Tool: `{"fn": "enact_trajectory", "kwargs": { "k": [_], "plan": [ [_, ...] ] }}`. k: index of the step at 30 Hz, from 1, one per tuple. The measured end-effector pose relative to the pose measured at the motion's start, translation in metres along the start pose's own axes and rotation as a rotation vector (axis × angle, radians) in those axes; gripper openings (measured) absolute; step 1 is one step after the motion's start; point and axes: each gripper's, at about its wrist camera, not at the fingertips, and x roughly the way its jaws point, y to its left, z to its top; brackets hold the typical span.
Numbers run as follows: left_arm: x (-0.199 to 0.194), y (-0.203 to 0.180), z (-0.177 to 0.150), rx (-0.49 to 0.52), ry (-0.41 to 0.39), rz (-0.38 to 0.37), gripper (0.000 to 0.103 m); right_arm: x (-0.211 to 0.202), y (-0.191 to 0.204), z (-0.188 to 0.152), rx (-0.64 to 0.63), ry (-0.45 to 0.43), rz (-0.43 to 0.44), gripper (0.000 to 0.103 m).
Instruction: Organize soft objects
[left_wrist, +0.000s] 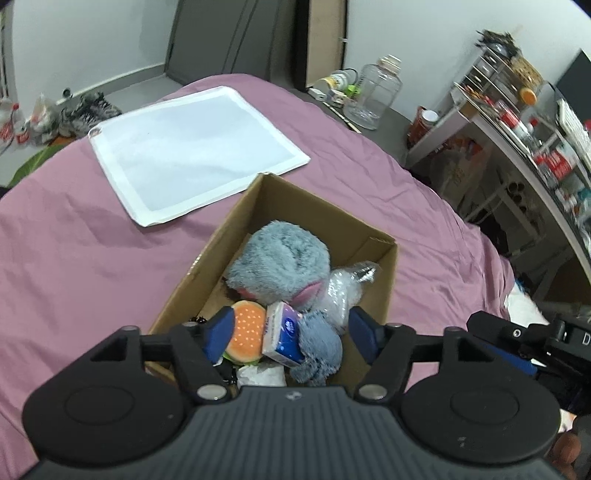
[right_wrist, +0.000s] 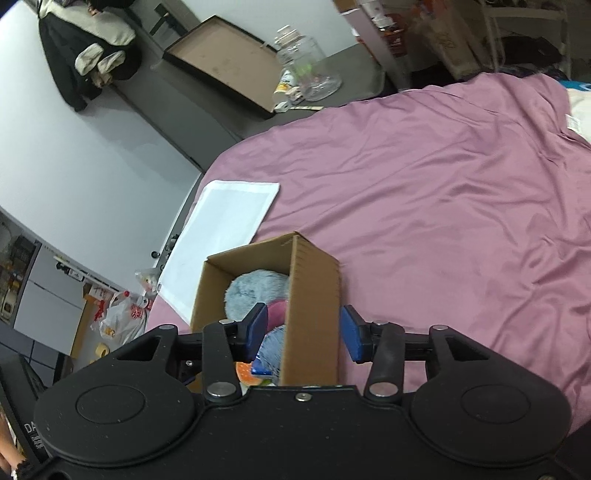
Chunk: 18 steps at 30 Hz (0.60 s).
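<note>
An open cardboard box (left_wrist: 373, 280) stands on the purple bed sheet (left_wrist: 74, 258). Inside lie a fluffy grey-blue plush (left_wrist: 280, 258) with pink ears, an orange burger toy (left_wrist: 248, 332), a tissue pack (left_wrist: 282, 334), a clear plastic bag (left_wrist: 341, 288) and a smaller grey-blue plush piece (left_wrist: 319, 347). My left gripper (left_wrist: 291, 332) hovers open over the box's near end, above the burger toy and tissue pack, holding nothing. My right gripper (right_wrist: 303, 334) is open and straddles the box's side wall (right_wrist: 314, 302), one fingertip inside, one outside. The plush (right_wrist: 255, 291) shows inside.
A flat white cloth (left_wrist: 188, 147) lies on the sheet beyond the box. A clear jar (left_wrist: 373, 96) stands on the floor past the bed. Cluttered shelves (left_wrist: 524, 122) line the right. Plastic bags (right_wrist: 123, 317) sit on the floor. The other gripper's body (left_wrist: 524, 339) shows at right.
</note>
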Motion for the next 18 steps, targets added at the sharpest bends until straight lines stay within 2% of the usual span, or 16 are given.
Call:
{"fn": "enact_trajectory", "kwargs": {
  "k": [4,6,10,11,14,18],
  "plan": [
    [-0.01,-0.017,-0.003,0.067,-0.021,0.05,0.074,-0.013,-0.009,-0.001,0.009,-0.02,0.002,0.053],
    [-0.016,-0.025,-0.006,0.095,-0.023,0.049,0.079,-0.019,-0.013,-0.001,0.001,-0.029,-0.007,0.062],
    [-0.024,-0.038,-0.011,0.135,-0.02,0.054,0.084,-0.033,-0.02,-0.001,-0.023,-0.053,-0.039,0.071],
    [-0.026,-0.041,-0.012,0.148,-0.024,0.065,0.085,-0.036,-0.023,-0.002,-0.022,-0.057,-0.041,0.074],
    [-0.034,-0.052,-0.016,0.186,-0.027,0.099,0.087,-0.046,-0.033,-0.002,-0.018,-0.068,-0.044,0.076],
    [-0.041,-0.062,-0.024,0.204,-0.004,0.099,0.089,-0.06,-0.04,-0.003,-0.027,-0.076,-0.041,0.087]
  ]
}}
